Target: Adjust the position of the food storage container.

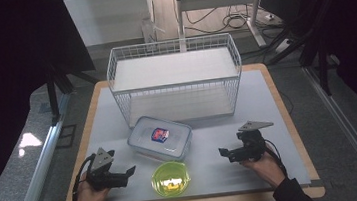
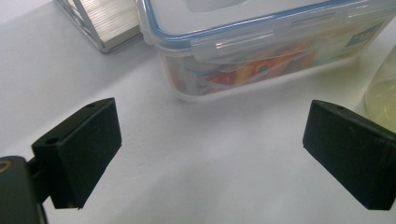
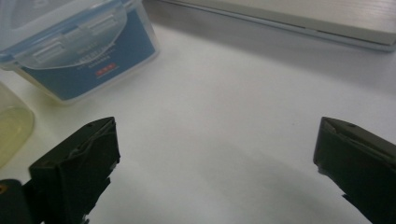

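Observation:
A clear plastic food box (image 1: 160,137) with a clip-on lid and a red-and-blue label lies in the middle of the white table. Just in front of it stands a yellow-green bowl (image 1: 170,178). My left gripper (image 1: 131,171) rests low at the front left, open, pointing right toward the bowl and the box (image 2: 261,51). My right gripper (image 1: 223,152) is at the front right, open, pointing left at the box (image 3: 79,51). Nothing lies between either pair of jaws. The bowl's edge (image 2: 384,91) shows at the right of the left gripper view.
A white wire basket rack (image 1: 174,78) with a shelf stands at the back of the table. The wooden table edge (image 1: 289,119) frames the white mat. Floor rails and cables lie beyond the table on both sides.

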Demonstrator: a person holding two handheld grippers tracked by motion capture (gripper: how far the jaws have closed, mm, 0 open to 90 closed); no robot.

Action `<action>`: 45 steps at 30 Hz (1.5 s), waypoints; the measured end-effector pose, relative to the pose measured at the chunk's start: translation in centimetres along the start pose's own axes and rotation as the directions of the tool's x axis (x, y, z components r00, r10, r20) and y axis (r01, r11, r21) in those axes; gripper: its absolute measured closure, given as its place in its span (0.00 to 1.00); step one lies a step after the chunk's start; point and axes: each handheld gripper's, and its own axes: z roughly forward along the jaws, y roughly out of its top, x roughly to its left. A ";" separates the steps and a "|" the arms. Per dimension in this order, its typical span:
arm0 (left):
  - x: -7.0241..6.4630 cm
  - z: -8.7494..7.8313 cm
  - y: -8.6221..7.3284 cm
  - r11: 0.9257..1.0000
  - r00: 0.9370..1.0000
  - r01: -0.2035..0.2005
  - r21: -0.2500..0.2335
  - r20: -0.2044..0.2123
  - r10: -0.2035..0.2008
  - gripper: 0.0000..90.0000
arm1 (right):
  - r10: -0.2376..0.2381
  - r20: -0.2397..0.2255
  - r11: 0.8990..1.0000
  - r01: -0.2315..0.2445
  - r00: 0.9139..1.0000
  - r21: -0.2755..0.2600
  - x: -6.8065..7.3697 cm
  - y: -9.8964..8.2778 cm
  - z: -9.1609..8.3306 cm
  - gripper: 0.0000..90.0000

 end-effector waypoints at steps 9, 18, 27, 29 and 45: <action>0.0 0.2 0.1 0.999 0.998 0.030 0.022 0.063 -0.031 0.06 | 0.012 -0.013 1.000 -0.012 1.000 0.014 0.2 0.2 -0.2 0.05; 0.0 0.2 0.1 0.999 0.996 0.043 0.024 0.078 -0.044 0.04 | 0.028 -0.027 1.000 -0.028 0.999 0.015 0.4 0.5 -0.3 0.10; 0.1 0.0 0.2 0.999 0.994 0.043 0.023 0.097 -0.045 0.05 | -0.011 -0.029 1.000 0.011 1.000 -0.001 1.0 1.0 -0.8 0.27; 0.1 -0.1 0.3 0.999 0.995 0.041 0.019 0.086 -0.042 0.08 | -0.028 -0.028 1.000 0.027 0.999 -0.003 1.2 1.1 -0.9 0.30; 0.8 -0.2 0.2 0.998 0.996 0.067 -0.003 0.060 -0.066 0.19 | -0.141 -0.119 0.990 0.142 0.983 -0.004 4.3 2.0 -0.7 0.80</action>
